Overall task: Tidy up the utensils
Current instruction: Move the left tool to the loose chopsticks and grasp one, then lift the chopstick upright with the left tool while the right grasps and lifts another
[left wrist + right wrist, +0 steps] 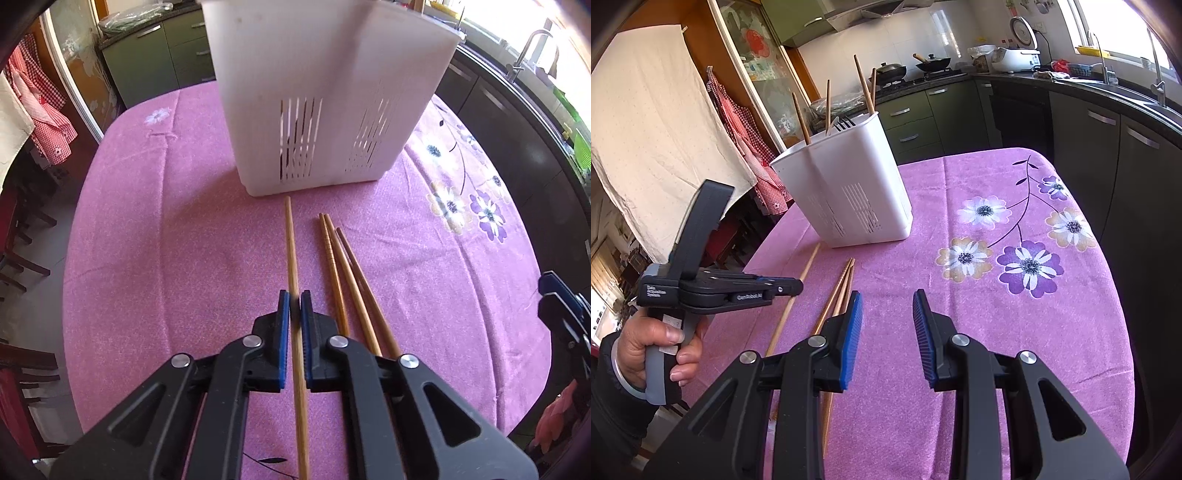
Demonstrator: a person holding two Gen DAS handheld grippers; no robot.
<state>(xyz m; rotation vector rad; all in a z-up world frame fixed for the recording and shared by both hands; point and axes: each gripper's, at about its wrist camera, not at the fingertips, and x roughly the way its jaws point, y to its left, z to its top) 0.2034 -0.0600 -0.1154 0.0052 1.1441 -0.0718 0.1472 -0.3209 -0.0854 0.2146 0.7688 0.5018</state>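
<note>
Left claw (294, 301): my blue pads are pinched together on a single chopstick (292, 251), which runs up the middle of the left wrist frame toward the holder.
Right claw (887, 306): I see its jaws standing partly apart with nothing between them, low centre of its own frame, above bare cloth.
Hidden or cut off: the held chopstick's lower end leaves the bottom edge of the left frame; whether its far tip rests on the cloth I cannot tell. The holder's top is cropped in the left view.
Holder (849, 192): a white slotted utensil bin stands upright on the worktop (1015, 332), centre left in the right view; several chopsticks (864, 83) and what looks like a fork head stick out of its top.
Loose chopsticks (343, 273): three lie side by side on the pink floral cloth, just right of the held one, their tips near the holder's base.
Left hand (661, 350): at the lower left of the right view, fingers wrapped around the grey handle, dark sleeve at the wrist.
</note>
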